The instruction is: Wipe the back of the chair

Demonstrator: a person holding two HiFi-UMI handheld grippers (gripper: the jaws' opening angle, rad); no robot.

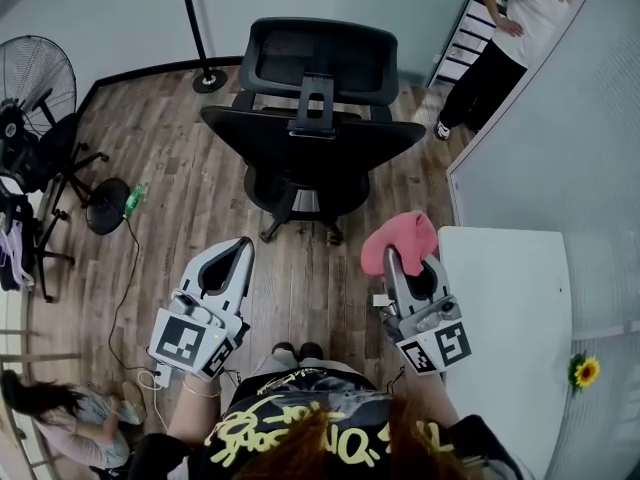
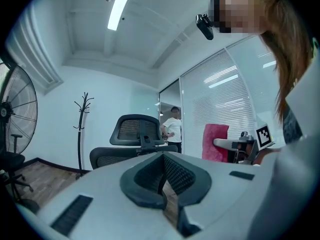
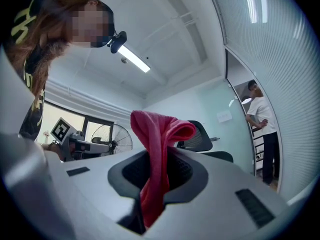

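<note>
My head camera looks steeply down past my chest at the floor [image 1: 170,168], with the chair [image 1: 315,128] close ahead. The camera on my left tool [image 2: 163,169] faces forward and slightly up, the chair in mid-distance. The one on my right tool [image 3: 157,171] tilts up more; the cloth [image 3: 159,134] seemingly hides much of that shared chair.

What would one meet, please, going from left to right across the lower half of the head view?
Seated person → left gripper → shoes → right gripper, jaws shut on a cloth → table → sunflower.
</note>
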